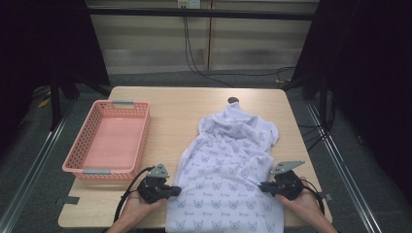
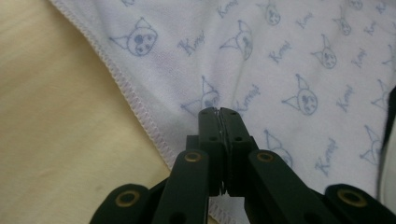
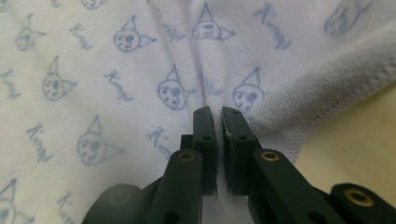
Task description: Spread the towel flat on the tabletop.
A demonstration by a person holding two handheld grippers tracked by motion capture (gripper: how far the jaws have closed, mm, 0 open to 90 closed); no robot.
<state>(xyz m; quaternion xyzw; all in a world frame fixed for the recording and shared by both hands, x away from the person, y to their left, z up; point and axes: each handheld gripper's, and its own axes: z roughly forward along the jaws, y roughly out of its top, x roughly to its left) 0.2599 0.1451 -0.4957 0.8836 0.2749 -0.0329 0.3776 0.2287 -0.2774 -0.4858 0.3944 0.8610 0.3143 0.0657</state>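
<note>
White cotton-like cloth printed with small blue cat faces and script (image 1: 228, 165) lies spread over the right half of a pale wooden table (image 1: 180, 104), its far end bunched into a crumpled mound and its near end hanging over the table's front edge. The person's two hands come in from the bottom of the high view, each holding a black two-jaw gripper at one side of the fabric. The left gripper (image 1: 174, 190) meets the cloth's left hem; in the left gripper view (image 2: 220, 112) its jaws are pressed together with a thin fold of the printed fabric pinched between the tips, just inside the stitched edge. The right gripper (image 1: 263, 186) meets the opposite side — in the right gripper view (image 3: 217, 114) its jaws stand all but closed, clamped on a ridge of gathered cloth beside the hem. A pink perforated plastic basket with grey handles (image 1: 109, 141) sits on the table's left side, well apart from the fabric.
</note>
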